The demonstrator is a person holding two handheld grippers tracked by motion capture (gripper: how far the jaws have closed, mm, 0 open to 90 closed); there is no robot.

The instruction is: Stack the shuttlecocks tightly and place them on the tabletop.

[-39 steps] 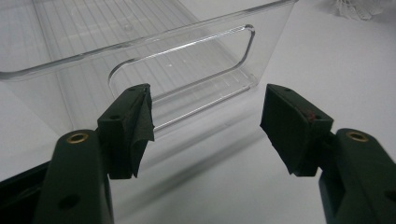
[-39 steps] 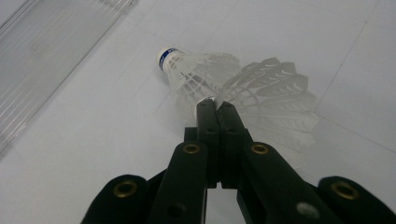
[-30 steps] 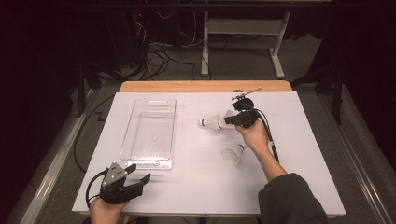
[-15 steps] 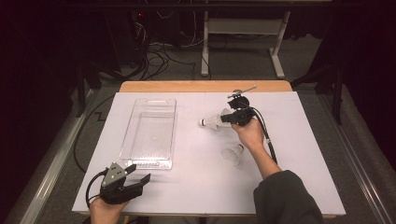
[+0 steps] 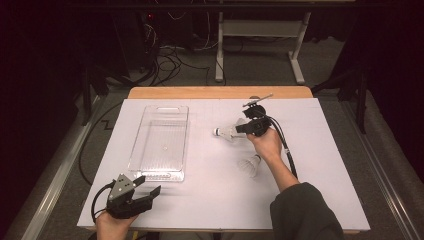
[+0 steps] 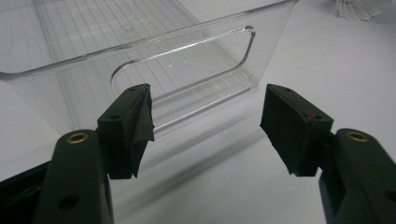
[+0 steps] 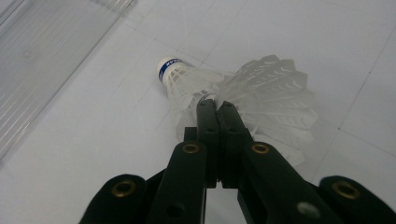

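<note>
1. My right gripper [image 5: 243, 128] has its jaws clamped on the feather skirt of a white feathered shuttlecock with a blue-banded cork tip [image 5: 227, 132]; in the right gripper view the jaws meet on the feathers [image 7: 261, 100], cork pointing away.
2. Change over the last second: the right hand has carried the gripper and shuttlecock slightly toward the worktop's left edge, nearer the clear rectangular plastic bin [image 5: 161, 142]. The shuttlecock sits near the middle of the worktop, toward its far edge, well apart from the bin.
3. I judge from this that the pick is done and the carry toward the bin has barely begun.
4. A second white feathered shuttlecock [image 5: 249, 164] lies on the white worktop [image 5: 210, 200] just nearer the near edge than my right hand, untouched.
5. My left gripper [image 5: 147, 192] rests at the near-left corner, unmoved, jaws apart and holding nothing; the left gripper view shows the bin's handled end wall [image 6: 187, 60] just beyond them.
6. Next, I expect to swing the shuttlecock over the bin's rim before letting go.
</note>
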